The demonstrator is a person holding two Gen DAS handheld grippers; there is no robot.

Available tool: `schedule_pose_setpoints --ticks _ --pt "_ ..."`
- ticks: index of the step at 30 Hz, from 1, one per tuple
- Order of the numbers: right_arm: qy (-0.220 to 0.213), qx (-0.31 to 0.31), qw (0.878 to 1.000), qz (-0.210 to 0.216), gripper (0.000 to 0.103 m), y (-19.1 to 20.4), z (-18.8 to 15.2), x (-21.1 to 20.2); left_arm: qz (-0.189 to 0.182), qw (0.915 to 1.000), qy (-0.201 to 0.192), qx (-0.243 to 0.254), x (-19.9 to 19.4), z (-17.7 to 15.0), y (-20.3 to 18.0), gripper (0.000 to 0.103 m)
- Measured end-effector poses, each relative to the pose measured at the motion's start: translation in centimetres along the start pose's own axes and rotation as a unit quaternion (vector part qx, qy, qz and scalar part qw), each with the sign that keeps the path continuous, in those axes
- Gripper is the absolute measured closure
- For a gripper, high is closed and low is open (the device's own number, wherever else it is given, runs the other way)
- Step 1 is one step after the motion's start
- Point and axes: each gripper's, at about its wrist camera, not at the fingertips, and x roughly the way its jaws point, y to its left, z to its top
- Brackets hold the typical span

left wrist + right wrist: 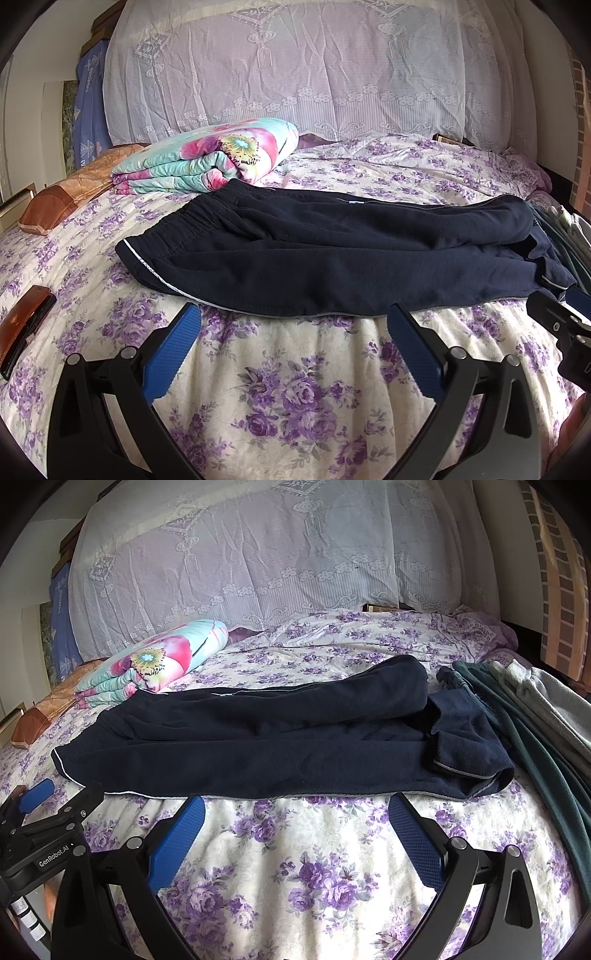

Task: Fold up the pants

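Dark navy pants (332, 251) lie flat across the flowered bedsheet (295, 387), waistband to the left, legs folded back over themselves at the right end. They also show in the right wrist view (277, 746). My left gripper (293, 321) is open and empty, just short of the pants' near edge. My right gripper (297, 808) is open and empty, also just in front of the near edge. Each gripper shows at the side of the other's view: the right one (565, 325) and the left one (40, 812).
A folded flowered quilt (218, 158) lies behind the pants' waistband. An orange-brown pillow (70, 199) sits far left. A brown flat case (22, 332) lies on the bed's left. Green and grey clothes (535, 716) are piled to the right. A lace-covered headboard (288, 66) stands behind.
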Motion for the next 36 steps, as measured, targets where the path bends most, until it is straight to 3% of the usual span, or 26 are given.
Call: schedule_pose_setpoints --ticks 36 --pt "-0.001 0.001 1.0 0.0 0.003 -0.27 0.4 -0.07 -0.006 0.9999 0.009 -0.007 0.65 -0.68 0.32 0.005"
